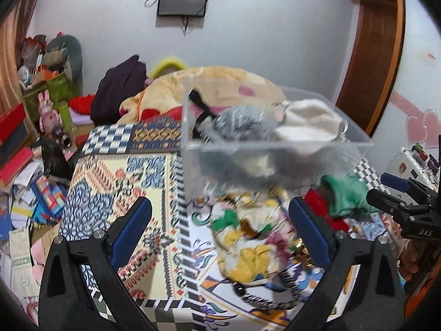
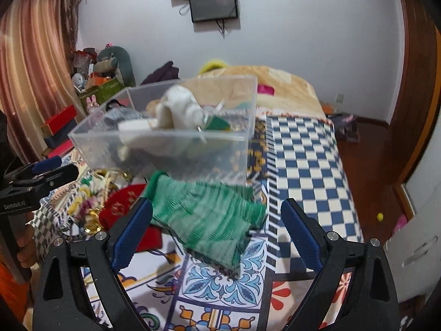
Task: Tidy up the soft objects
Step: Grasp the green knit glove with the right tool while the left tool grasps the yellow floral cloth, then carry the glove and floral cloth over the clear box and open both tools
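Note:
A clear plastic bin (image 1: pixel 275 162) stands on the patterned bed and holds a grey fluffy item (image 1: pixel 242 122) and a white cloth (image 1: pixel 308 122). It also shows in the right wrist view (image 2: pixel 165 149). My left gripper (image 1: pixel 220 231) is open over a floral cloth (image 1: pixel 248 248) with a striped cord. My right gripper (image 2: pixel 216 231) is open around a green knitted cloth (image 2: pixel 204 220), which lies in front of the bin. A red pouch (image 2: pixel 121 204) lies to its left. The right gripper (image 1: pixel 397 201) shows at the right of the left wrist view.
A beige blanket (image 1: pixel 220 82) is heaped behind the bin. The bed cover (image 2: pixel 303 160) is checkered blue and white to the right. Clutter, boxes and toys (image 1: pixel 49 88) fill the floor on the left. A wooden door (image 1: pixel 374 55) is at the right.

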